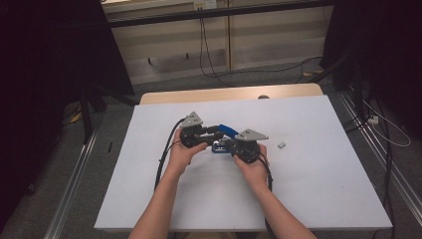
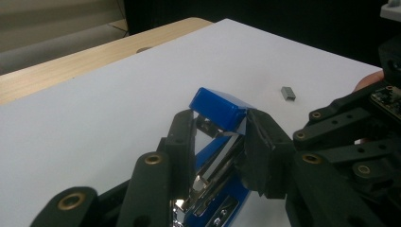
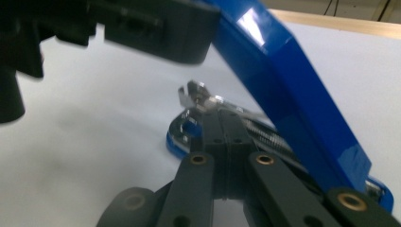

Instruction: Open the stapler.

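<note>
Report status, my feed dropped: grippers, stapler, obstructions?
Left gripper clamps blue stapler lid, open. Right gripper shut over magazine. Staple block lies clear.

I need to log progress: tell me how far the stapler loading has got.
Done: the blue stapler is open, its top cover held up by the left gripper. In hand: the right gripper, jaws shut, at the magazine. Left: the staple strip lies on the table.

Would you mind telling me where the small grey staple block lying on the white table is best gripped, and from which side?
Grip the staple block across its short width, coming straight down from above. It lies flat and low on the table, apart from the stapler, so a sideways approach would likely just push it.
</note>
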A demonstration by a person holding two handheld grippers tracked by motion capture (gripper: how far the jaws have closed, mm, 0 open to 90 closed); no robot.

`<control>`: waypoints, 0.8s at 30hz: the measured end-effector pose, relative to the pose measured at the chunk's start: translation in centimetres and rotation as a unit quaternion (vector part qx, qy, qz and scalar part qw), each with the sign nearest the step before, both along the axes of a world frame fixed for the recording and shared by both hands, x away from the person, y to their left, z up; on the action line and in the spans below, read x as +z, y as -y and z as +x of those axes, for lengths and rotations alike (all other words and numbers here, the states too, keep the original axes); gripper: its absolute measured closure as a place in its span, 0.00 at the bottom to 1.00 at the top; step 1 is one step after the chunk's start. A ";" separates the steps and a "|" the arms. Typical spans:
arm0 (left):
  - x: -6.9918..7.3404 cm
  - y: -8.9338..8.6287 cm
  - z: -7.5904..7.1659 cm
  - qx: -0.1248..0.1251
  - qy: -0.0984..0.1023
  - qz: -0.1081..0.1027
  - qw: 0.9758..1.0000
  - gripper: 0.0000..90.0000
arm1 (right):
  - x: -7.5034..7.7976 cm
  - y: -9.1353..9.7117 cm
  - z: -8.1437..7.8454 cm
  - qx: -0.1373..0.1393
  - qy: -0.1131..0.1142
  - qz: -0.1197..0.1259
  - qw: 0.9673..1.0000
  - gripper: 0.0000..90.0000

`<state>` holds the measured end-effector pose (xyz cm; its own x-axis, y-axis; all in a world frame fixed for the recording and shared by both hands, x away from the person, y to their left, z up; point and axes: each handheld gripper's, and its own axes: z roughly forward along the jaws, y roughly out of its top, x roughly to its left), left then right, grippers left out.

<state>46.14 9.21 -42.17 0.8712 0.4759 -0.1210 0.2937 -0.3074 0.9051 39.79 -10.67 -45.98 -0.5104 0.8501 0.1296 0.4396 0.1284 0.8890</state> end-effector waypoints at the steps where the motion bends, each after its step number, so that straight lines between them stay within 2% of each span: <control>1: 0.0 0.0 0.0 0.000 0.000 -0.001 1.000 0.71 | 0.1 -0.1 0.2 -0.002 0.002 0.005 1.000 1.00; 6: 0.0 0.0 0.0 0.002 -0.001 0.001 1.000 0.71 | 0.2 -0.7 0.7 0.000 -0.002 0.006 1.000 1.00; 10: 0.0 0.0 0.0 0.000 -0.001 -0.001 1.000 0.71 | 0.2 -0.9 1.0 -0.008 0.010 0.000 1.000 1.00; 17: 0.0 0.0 0.0 0.003 -0.001 0.000 1.000 0.71 | 0.1 -0.9 1.3 -0.012 0.012 -0.001 1.000 1.00; 20: 0.0 0.0 -0.1 0.002 0.000 0.001 1.000 0.71 | -0.1 -1.0 1.4 -0.014 0.005 0.005 1.000 1.00; 24: 0.0 0.1 -0.1 0.002 0.000 0.000 1.000 0.71 | -0.1 -1.1 1.4 -0.017 0.008 0.005 1.000 1.00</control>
